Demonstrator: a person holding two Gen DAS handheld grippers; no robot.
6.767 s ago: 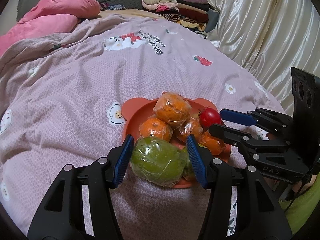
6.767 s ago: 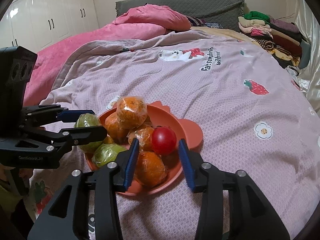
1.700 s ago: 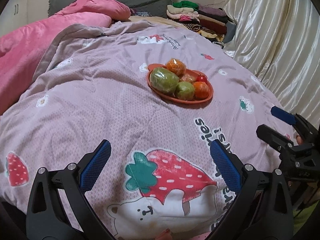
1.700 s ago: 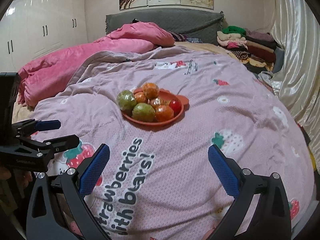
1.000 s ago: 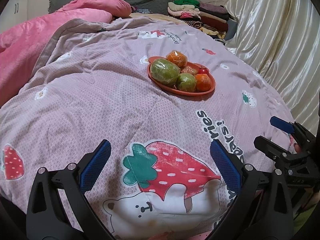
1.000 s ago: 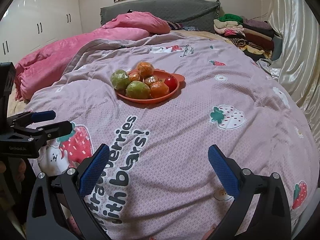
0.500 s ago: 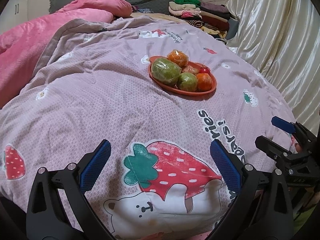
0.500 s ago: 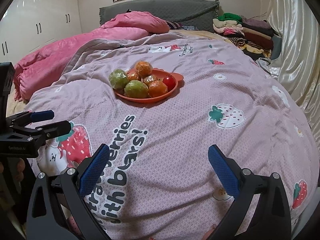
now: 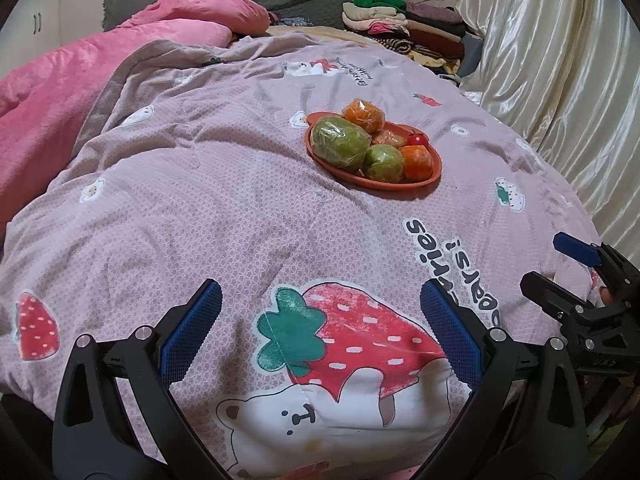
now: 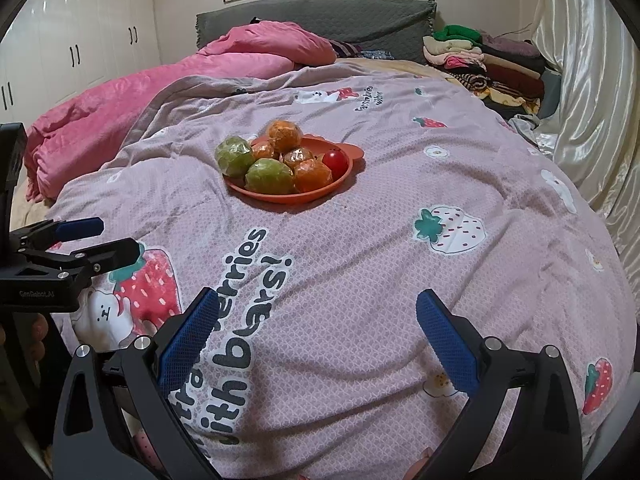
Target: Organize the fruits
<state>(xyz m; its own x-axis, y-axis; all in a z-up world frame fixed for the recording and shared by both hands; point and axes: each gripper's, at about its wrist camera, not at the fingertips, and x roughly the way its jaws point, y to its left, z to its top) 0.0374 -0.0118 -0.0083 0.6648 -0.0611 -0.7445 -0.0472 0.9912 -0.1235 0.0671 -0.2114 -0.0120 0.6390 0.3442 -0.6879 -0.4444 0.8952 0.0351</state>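
Rear oranges (image 9: pixel 387 138) half hidden by front fruit.

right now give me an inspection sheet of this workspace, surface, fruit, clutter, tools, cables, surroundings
Surface: quilt with strawberry and bear print, soft and uneven.
Job's things: orange plate on the quilt, holding two wrapped green fruits, wrapped orange fruits and a red tomato, piled and touching.
Clutter: pink duvet; folded clothes stack.
Grippers: left tool open, empty; right tool open, empty; both well short of the plate.
Cables: nothing seen.
Surroundings: grey headboard, white wardrobe, satin curtain.
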